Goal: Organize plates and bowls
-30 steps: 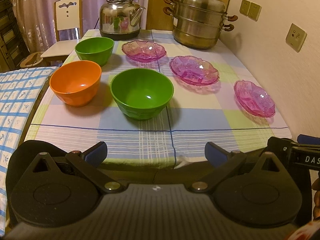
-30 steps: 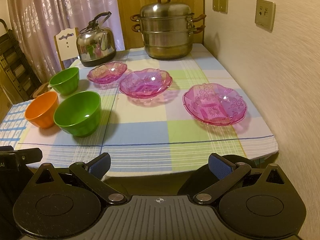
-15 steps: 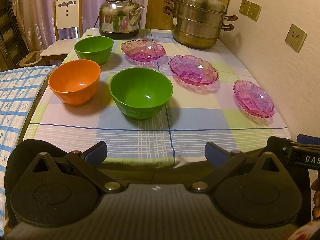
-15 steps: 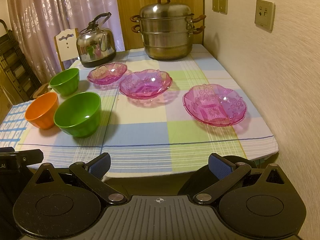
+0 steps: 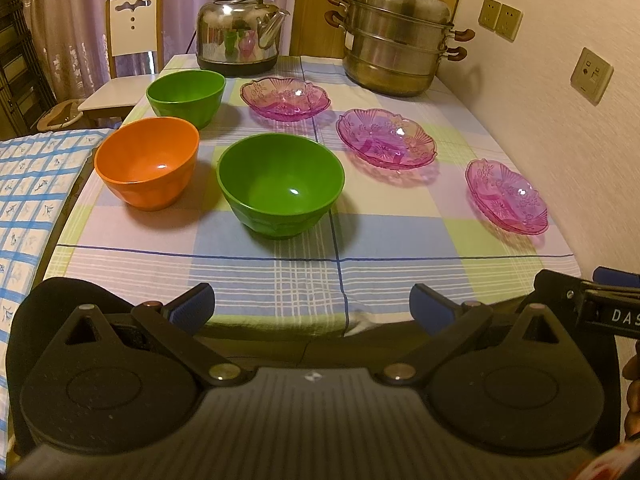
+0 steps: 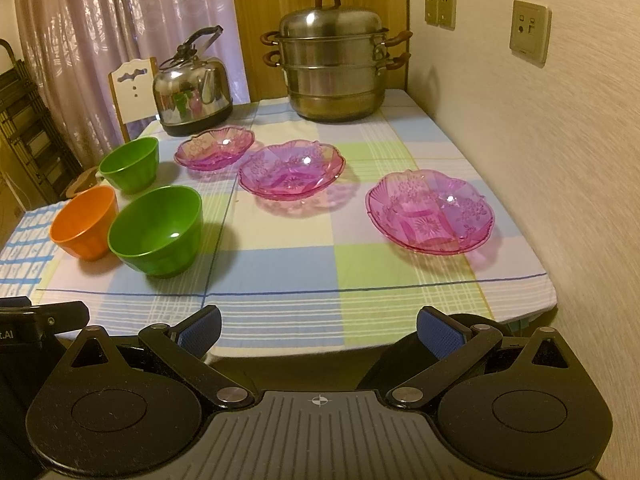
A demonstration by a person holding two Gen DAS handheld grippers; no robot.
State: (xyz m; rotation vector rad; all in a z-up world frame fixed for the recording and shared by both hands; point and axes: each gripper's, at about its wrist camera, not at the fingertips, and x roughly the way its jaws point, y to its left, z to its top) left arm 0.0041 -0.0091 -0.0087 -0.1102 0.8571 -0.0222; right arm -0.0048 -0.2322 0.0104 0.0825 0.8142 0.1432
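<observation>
Three bowls stand on the checked tablecloth: a near green bowl (image 5: pixel 280 188) (image 6: pixel 156 230), an orange bowl (image 5: pixel 147 160) (image 6: pixel 85 222) to its left, and a far green bowl (image 5: pixel 185 95) (image 6: pixel 130 164). Three pink glass plates lie apart: a far one (image 5: pixel 285 98) (image 6: pixel 215 147), a middle one (image 5: pixel 386 143) (image 6: pixel 292 170), and a near right one (image 5: pixel 506 196) (image 6: pixel 430 212). My left gripper (image 5: pixel 312 308) is open and empty at the table's front edge. My right gripper (image 6: pixel 318 330) is open and empty too, in front of the near right plate.
A steel kettle (image 5: pixel 238 38) (image 6: pixel 192 88) and a stacked steel steamer pot (image 5: pixel 396 36) (image 6: pixel 332 66) stand at the back of the table. A wall (image 6: pixel 560 160) runs along the right edge. A white chair (image 5: pixel 132 26) stands at the far left.
Both grippers have crept slightly toward the table; the bowls and plates sit a little nearer in view. Nothing on the table has moved.
</observation>
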